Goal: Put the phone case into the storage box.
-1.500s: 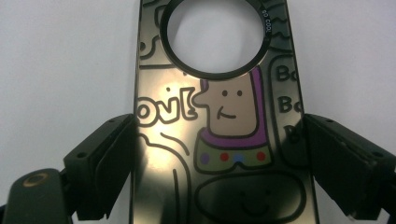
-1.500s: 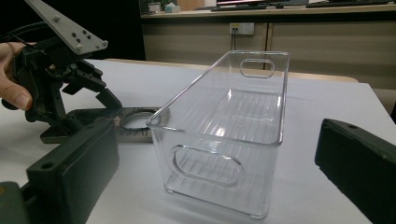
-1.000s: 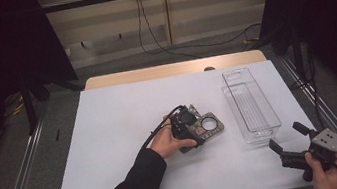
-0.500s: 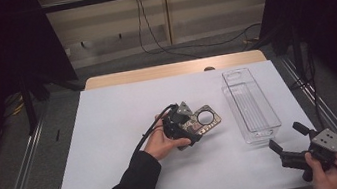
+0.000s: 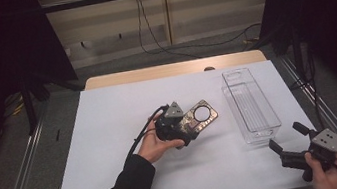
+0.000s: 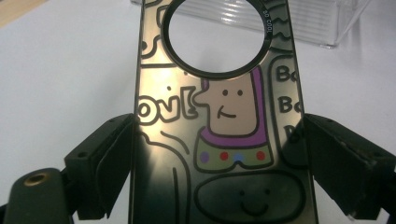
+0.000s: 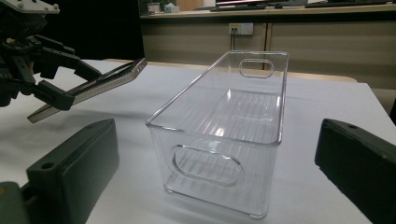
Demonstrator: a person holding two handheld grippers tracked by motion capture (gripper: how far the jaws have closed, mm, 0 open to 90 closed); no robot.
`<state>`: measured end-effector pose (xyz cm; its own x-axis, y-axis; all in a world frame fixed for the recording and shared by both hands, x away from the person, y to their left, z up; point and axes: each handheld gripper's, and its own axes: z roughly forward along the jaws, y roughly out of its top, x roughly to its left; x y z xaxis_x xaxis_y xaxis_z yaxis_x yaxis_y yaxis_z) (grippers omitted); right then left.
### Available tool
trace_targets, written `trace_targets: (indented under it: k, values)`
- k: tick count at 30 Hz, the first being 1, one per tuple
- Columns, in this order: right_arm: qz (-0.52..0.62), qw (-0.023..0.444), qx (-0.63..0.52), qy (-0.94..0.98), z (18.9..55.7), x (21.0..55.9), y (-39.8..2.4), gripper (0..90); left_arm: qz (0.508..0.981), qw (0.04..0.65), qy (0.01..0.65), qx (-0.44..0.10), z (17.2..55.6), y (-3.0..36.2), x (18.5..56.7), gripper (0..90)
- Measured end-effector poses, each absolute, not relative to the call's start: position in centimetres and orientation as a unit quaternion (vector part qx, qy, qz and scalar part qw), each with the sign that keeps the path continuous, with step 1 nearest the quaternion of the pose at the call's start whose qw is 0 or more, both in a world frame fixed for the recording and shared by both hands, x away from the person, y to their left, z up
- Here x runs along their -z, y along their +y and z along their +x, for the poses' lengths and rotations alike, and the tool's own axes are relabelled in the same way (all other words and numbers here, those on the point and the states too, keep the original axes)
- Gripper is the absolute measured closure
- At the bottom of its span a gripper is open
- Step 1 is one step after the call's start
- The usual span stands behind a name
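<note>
A glossy dark phone case [image 6: 224,116] with cartoon drawings and a round camera hole is clamped by its two long edges in my left gripper [image 6: 219,158]. In the high view the left gripper [image 5: 188,124] holds the case [image 5: 201,116] over the middle of the white table, hole end pointing right. The right gripper view shows the case [image 7: 93,88] tilted up, off the table. My right gripper [image 5: 287,137] is at the front right corner, open and empty. Its jaws [image 7: 217,140] face the near end of a clear plastic bin [image 7: 224,130].
The clear bin [image 5: 251,105] lies lengthwise on the right side of the white table sheet [image 5: 110,123], empty, with handle cutouts at both ends. Its corner [image 6: 317,23] lies beyond the case. Metal rails run along both table sides. A black cable trails from the left gripper.
My left gripper has lifted the case off the table and drawn it slightly left and up. The right gripper has stayed in place, open.
</note>
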<state>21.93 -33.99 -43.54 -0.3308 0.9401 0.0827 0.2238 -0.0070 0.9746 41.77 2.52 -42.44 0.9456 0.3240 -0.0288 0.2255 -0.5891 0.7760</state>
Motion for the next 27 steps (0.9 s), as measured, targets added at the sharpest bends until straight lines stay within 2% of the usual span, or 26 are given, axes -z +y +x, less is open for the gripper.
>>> trace_targets:
  k: [17, 27]
  values:
    - [0.47, 0.335, -0.532, 0.62, 22.0, 43.6, -33.9, 0.0, 0.861, 0.488, 0.131, -0.06, 39.9, 4.6, 42.4, 12.2]
    - [0.465, 0.333, -0.536, 0.621, 22.1, 43.4, -33.8, 0.0, 0.832, 0.53, 0.148, -0.063, 38.8, 6.9, 41.5, 12.2]
